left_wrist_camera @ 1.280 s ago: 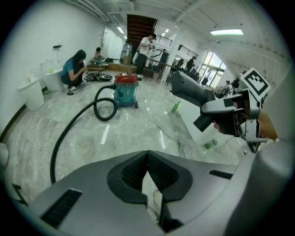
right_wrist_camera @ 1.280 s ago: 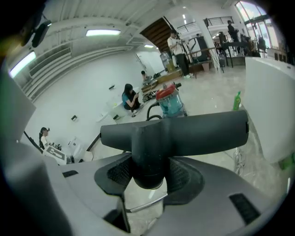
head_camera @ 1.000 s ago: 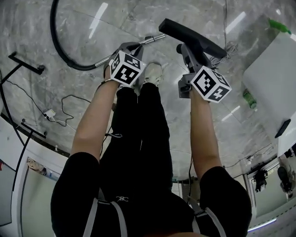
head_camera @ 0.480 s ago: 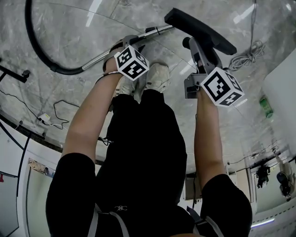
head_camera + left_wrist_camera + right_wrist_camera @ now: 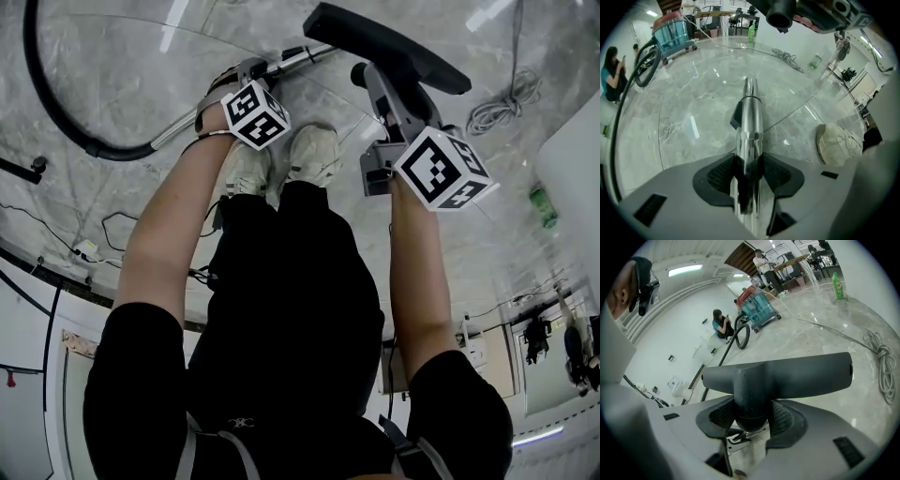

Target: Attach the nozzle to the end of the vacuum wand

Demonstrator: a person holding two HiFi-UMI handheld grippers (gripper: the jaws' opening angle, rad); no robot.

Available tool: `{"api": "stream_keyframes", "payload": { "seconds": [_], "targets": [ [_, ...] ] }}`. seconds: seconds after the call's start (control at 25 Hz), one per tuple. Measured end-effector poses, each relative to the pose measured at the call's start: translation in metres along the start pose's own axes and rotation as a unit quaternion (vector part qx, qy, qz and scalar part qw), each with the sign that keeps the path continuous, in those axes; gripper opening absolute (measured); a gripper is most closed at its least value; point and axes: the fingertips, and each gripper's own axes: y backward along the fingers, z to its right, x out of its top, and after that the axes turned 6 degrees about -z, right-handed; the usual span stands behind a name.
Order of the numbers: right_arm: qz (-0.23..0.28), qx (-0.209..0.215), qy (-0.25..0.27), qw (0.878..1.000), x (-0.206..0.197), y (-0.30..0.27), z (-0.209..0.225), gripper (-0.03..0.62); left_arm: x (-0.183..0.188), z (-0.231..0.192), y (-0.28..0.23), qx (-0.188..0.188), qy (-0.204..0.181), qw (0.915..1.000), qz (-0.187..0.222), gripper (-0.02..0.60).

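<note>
On a marble floor, the left gripper straddles the vacuum wand. Its jaws have just been opening and stand spread to either side of the steel tube that runs between them. A pale shoe stands just right of the wand. The right gripper pinches the round neck of the black nozzle, which hangs off the floor just past the wand's free end. Its socket is turned toward the tube but not joined to it. From the wand's other end a black hose curves away. Well beyond the wand stand a blue vacuum cleaner and a green bottle, and a person crouches by the far wall.
</note>
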Motion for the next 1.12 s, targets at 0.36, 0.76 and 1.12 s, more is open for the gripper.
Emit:
{"api": "stream_keyframes", "payload": {
  "seconds": [0.36, 0.76, 1.12],
  "targets": [
    [0.027, 0.008, -0.022, 0.999, 0.023, 0.031, -0.018, 0.199, 0.015, 0.005, 0.07, -0.019, -0.003, 0.9988, 0.046, 0.167],
    [-0.017, 0.088, -0.039, 0.995, 0.047, 0.086, -0.075, 0.199, 0.024, 0.031, 0.199, -0.032, -0.027, 0.9911, 0.127, 0.169],
    [-0.153, 0.289, -0.039, 0.944, 0.049, 0.117, -0.151, 0.199, 0.01, 0.045, 0.27, -0.068, -0.039, 0.9833, 0.164, 0.169]
  ]
}}
